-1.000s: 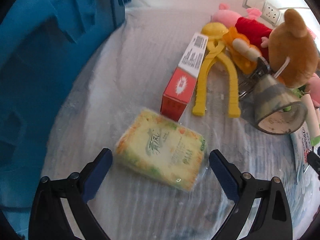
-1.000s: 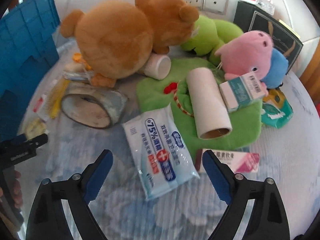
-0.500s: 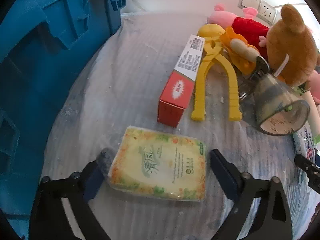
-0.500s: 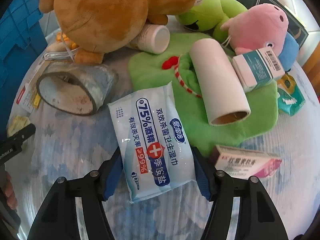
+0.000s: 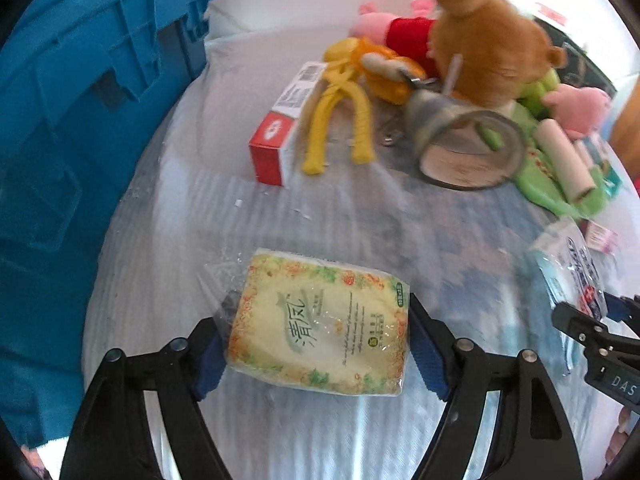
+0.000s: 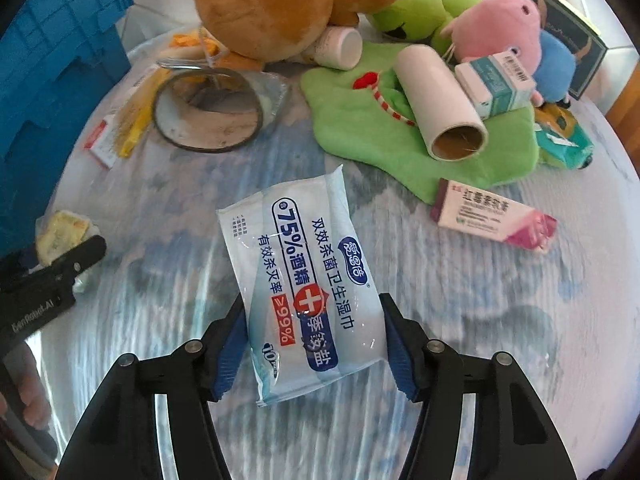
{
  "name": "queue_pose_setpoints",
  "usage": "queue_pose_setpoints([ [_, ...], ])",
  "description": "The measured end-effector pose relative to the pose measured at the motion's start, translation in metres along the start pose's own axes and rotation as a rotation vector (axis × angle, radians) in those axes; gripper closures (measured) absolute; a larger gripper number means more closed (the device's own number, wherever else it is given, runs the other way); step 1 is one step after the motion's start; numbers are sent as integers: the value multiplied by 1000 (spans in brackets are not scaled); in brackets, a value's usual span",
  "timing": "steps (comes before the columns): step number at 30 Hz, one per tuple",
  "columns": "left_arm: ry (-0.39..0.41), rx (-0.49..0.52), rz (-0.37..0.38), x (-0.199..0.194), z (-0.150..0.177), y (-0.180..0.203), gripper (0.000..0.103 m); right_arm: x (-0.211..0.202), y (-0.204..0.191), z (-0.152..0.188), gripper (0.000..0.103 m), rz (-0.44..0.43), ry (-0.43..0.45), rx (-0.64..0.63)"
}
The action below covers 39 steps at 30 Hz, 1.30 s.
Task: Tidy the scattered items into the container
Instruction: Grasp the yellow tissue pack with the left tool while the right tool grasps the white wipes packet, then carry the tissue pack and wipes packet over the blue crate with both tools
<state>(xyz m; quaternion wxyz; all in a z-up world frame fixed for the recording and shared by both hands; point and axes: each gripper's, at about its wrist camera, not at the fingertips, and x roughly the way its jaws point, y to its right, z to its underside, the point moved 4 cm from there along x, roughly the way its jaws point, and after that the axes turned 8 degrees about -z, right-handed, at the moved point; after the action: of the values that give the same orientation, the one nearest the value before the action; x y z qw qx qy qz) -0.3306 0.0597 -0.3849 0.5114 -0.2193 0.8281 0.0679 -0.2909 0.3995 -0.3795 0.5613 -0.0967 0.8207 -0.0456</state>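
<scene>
The left gripper (image 5: 320, 354) is closing its blue-padded jaws on a soft yellow tissue pack with a floral border (image 5: 320, 322), the pads pressing against both of its short sides so that the plastic wrapper is bunching at the left pad. The pack is sitting between the jaws above the pale plastic-covered surface (image 5: 172, 264), close beside the big blue plastic crate (image 5: 68, 128) that is standing along the left edge. The right gripper (image 6: 314, 346) is likewise closing its jaws on a white and blue pack of wet wipes with a red cross emblem (image 6: 304, 280), gripping the near end of the pack while the far end is sticking out ahead of the jaws. Farther back on the surface, a red and white carton (image 5: 280, 132) is lying just beside yellow plastic tongs (image 5: 340, 124), and a wide roll of clear tape (image 6: 212, 110) is lying on its side in front of a brown plush bear (image 6: 280, 4). A white cardboard tube (image 6: 440, 100) is resting on a green plush toy (image 6: 400, 136), next to a pink plush pig (image 6: 504, 24), and a pink and white medicine box (image 6: 492, 216) is lying near the green toy's edge.
</scene>
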Motion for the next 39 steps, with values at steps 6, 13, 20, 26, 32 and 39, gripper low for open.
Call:
queue_pose_setpoints([
  [6,58,20,16,-52,8,8,25,-47,-11,8,42,0,73,-24],
  [13,224,43,14,-147,-6,10,25,-123,-20,-2,42,2,214,-51],
  [20,352,44,15,-224,-5,-2,25,-196,-50,-1,42,-35,368,-118],
  [26,447,0,-36,-277,5,-20,25,-244,-81,4,42,-108,475,-198],
  [32,504,-60,-102,-311,18,-57,25,-261,-118,10,42,-190,523,-243],
  [39,608,-116,-131,-346,22,-120,25,-284,-180,11,42,-217,602,-306],
])
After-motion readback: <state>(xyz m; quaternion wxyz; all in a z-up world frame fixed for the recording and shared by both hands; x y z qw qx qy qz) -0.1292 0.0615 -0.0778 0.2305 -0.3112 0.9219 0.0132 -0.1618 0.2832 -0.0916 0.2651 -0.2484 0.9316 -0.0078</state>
